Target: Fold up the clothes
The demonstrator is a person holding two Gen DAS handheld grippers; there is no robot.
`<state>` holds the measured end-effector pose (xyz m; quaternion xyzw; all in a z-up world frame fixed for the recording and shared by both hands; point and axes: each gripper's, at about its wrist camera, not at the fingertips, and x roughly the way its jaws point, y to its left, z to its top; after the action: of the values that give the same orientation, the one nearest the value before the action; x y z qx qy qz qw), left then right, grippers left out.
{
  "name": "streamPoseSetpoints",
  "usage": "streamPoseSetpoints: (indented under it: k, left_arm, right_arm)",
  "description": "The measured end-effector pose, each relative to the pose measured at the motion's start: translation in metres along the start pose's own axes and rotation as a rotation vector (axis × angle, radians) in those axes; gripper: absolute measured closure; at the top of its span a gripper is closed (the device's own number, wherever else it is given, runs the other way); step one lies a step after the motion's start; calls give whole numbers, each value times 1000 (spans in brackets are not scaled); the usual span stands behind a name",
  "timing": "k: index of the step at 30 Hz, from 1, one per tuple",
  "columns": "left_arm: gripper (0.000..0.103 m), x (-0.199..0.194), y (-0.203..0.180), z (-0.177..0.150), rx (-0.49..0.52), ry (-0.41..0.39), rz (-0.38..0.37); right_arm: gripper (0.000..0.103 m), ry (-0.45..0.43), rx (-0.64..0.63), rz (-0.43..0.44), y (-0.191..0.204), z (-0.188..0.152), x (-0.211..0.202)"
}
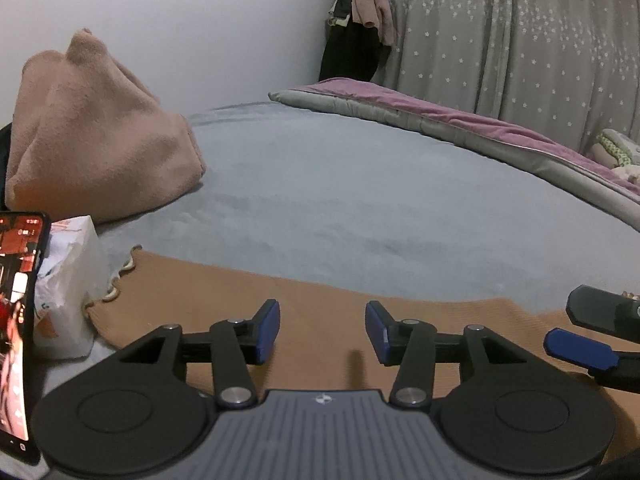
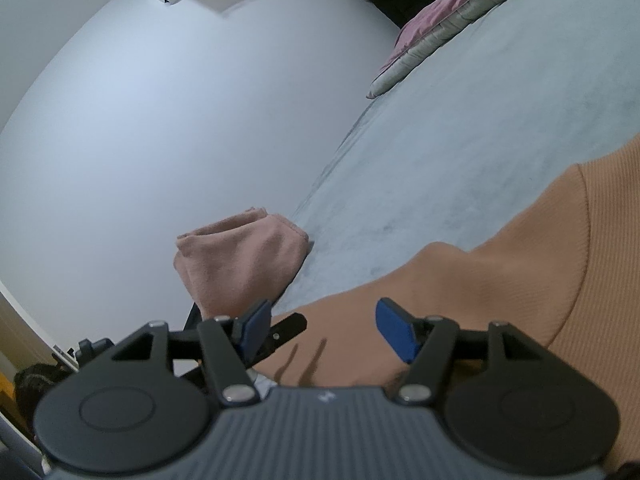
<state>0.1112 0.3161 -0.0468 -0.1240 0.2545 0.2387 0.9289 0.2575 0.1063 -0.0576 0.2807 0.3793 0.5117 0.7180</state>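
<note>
A tan ribbed garment with a scalloped edge at its left end lies flat on the grey bed. My left gripper hovers just over its near part, open, with nothing between the blue pads. At the right edge of the left wrist view, my right gripper is over the garment's right end, its two fingers apart. In the right wrist view the right gripper is open above the tan garment, and the pads do not press on the cloth. A black finger of the left gripper shows beside it.
A folded pink blanket stands at the left by the white wall. A phone and a white tissue pack sit at the near left. A purple and grey quilt lines the far side, with folded clothes at its right end.
</note>
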Motion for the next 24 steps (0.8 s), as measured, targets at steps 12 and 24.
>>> streamPoseSetpoints:
  k: [12, 24]
  left_arm:
    - [56, -1, 1, 2, -17, 6, -18]
    - [54, 0, 7, 4, -41, 23, -26]
  right_arm:
    - [41, 5, -1, -7, 0, -1, 2]
    - [40, 8, -2, -14, -1, -1, 4]
